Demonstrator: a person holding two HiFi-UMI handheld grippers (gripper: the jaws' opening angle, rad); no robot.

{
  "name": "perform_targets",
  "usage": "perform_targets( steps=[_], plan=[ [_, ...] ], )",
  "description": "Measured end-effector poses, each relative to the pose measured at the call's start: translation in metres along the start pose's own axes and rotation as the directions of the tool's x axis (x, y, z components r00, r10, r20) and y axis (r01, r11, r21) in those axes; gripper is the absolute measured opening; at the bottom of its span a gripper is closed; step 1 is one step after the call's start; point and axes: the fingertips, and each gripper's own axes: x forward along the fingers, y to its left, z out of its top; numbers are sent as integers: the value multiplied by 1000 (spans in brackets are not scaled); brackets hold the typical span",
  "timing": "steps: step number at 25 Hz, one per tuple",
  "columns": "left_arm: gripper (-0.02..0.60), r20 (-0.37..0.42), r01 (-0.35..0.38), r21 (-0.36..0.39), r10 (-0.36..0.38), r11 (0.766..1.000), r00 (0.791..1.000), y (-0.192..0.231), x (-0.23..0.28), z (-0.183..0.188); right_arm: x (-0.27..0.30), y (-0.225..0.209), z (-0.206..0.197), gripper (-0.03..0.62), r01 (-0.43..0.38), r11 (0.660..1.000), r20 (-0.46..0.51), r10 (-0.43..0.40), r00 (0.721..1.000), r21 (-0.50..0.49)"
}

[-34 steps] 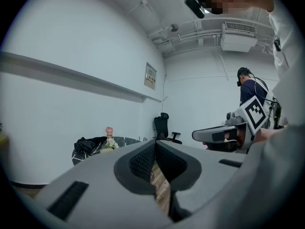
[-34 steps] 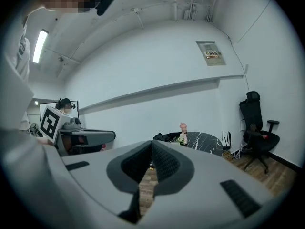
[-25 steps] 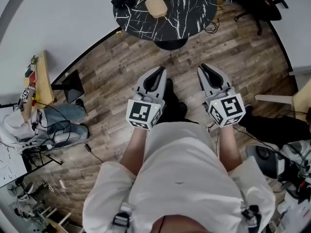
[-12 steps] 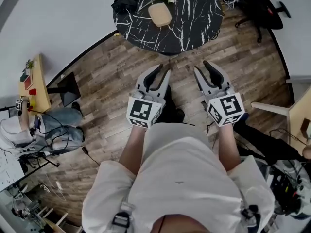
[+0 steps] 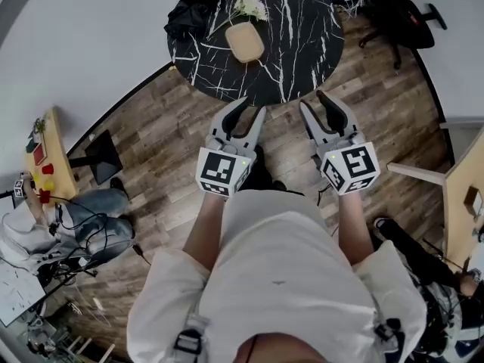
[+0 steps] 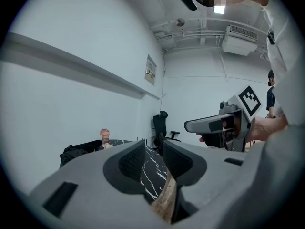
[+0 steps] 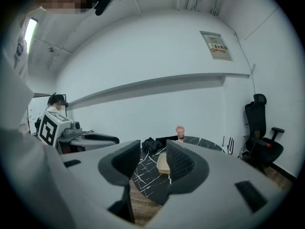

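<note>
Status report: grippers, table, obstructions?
Left hand-held gripper open, empty. Right hand-held gripper open, empty. Black marble table just ahead, untouched, tan tray on it. Path unobstructed.

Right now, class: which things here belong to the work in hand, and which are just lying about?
In hand: left tongs, open, empty; right tongs, open, empty; round marble table ahead of them; tan tray on it.
Lying about: white flowers; black cloth bundle; pink cup; office chair.
</note>
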Motion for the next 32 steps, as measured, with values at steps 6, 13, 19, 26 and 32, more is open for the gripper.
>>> perform_targets(
  steps=[6, 13, 19, 26, 32],
  plan=[
    [108, -1, 46, 7, -46, 999, 999, 26, 21, 1, 31, -7, 9, 163, 28, 999, 10, -28, 1000, 20],
    [110, 5, 58, 9, -58, 998, 998, 40, 25, 3, 44, -5, 6, 163, 39, 999, -4, -39, 999, 32],
    [114, -18, 41, 1, -41, 999, 999, 50, 34, -3, 54, -11, 4, 163, 28, 999, -19, -27, 999, 37],
    [127, -16, -27, -31, 26, 999, 1000, 64, 52, 3, 75, -34, 8, 163, -31, 999, -29, 32, 999, 33],
    [130, -39, -104, -43, 102, 994, 994, 79, 75, 2, 106, -57, 14, 163, -103, 994, -52, 105, 993, 32]
  ],
)
